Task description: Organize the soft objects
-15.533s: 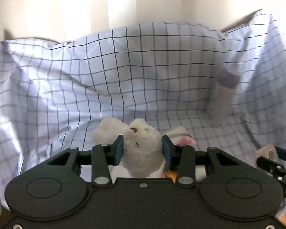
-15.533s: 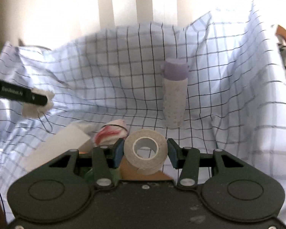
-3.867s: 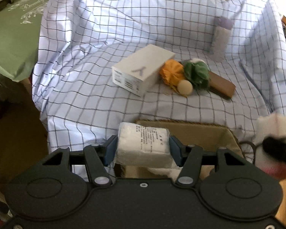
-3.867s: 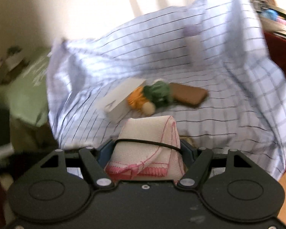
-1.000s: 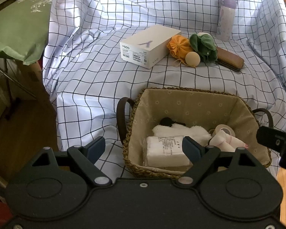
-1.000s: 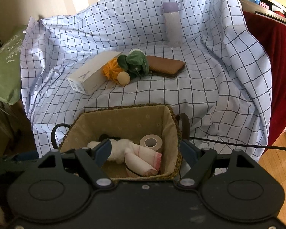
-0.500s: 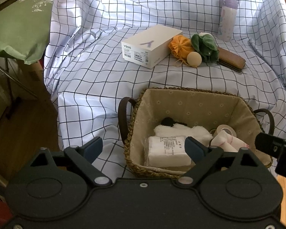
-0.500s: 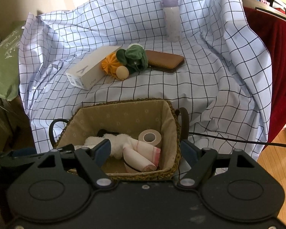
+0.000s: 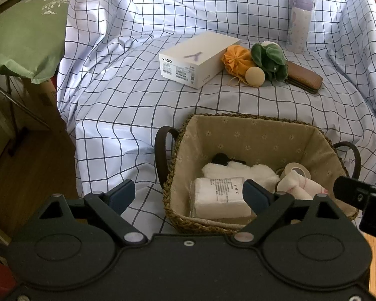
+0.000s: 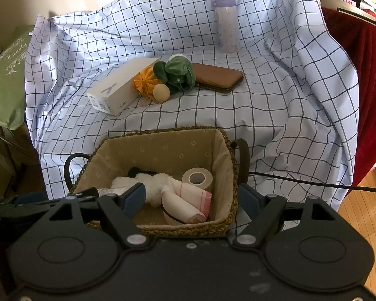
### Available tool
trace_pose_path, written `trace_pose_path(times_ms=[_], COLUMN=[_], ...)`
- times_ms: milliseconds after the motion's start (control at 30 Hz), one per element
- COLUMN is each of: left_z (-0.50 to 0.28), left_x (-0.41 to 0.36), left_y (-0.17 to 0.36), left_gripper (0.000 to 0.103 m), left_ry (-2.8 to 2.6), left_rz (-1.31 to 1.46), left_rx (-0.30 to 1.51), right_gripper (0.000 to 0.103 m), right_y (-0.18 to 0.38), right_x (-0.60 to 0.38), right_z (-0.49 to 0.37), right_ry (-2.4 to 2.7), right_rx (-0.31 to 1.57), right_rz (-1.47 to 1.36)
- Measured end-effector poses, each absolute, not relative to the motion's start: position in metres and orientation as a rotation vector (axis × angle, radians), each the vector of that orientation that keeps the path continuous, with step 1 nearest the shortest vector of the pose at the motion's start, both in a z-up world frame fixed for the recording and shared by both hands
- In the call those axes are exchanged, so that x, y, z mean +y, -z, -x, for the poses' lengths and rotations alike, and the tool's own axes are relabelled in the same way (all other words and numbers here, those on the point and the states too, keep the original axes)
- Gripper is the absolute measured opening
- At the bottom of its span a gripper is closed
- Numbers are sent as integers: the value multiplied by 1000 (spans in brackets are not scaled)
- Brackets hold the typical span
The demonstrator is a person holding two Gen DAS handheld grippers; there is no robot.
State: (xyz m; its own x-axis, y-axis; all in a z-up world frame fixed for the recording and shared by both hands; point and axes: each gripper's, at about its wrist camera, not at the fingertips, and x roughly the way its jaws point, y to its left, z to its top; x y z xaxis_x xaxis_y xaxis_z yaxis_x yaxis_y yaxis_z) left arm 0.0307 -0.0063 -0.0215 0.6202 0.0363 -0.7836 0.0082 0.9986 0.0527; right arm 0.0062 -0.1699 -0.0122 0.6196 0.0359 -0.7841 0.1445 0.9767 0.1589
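While both tools hang above the near edge of the wicker basket (image 9: 178,138), we judge that the drop-off is done and the next pick must be chosen. Our left tool (image 9: 189,195) has its jaws spread wide with nothing between them; the white paper-wrapped pack (image 9: 219,195) lies in the basket below, apart from the pads. Our right tool (image 10: 194,198) is likewise parted and empty, over the pink-edged cloth roll (image 10: 184,204).

In the basket, the pack sits at the 7 o'clock corner in the left wrist view, the white fluffy toy (image 9: 238,171) just behind it, the tape roll (image 10: 198,178) at about 3 o'clock and the cloth roll beside it.

On the checked sheet (image 9: 137,95), at 12 o'clock from the basket, remain an orange pouch (image 9: 237,59), a green plush (image 9: 269,57) and a small beige ball (image 9: 255,76), bunched and touching. A white box (image 9: 200,59), a brown wallet (image 9: 304,79) and a bottle (image 9: 299,23) look hard, so we would leave them.

To do this well, we would keep the jaws wide, reach over the far rim, and come down on one soft item at a time. The pouch lies against the box, so we would close across its free sides. The ball may roll, so we would take it squarely.
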Motion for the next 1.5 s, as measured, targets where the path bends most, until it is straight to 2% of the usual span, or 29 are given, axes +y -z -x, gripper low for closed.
trace_pose_path(times_ms=[867, 1500], left_z=[-42, -78], left_x=[-10, -21], left_y=[23, 23], left_gripper=[90, 90], left_ry=[-23, 23], left_rz=[-45, -77], left_rx=[938, 985], right_gripper=[84, 85], right_y=[19, 19], right_x=[-175, -192], right_z=[-13, -62], right_ry=[46, 38], right_rx=[929, 929], right_rz=[-190, -230])
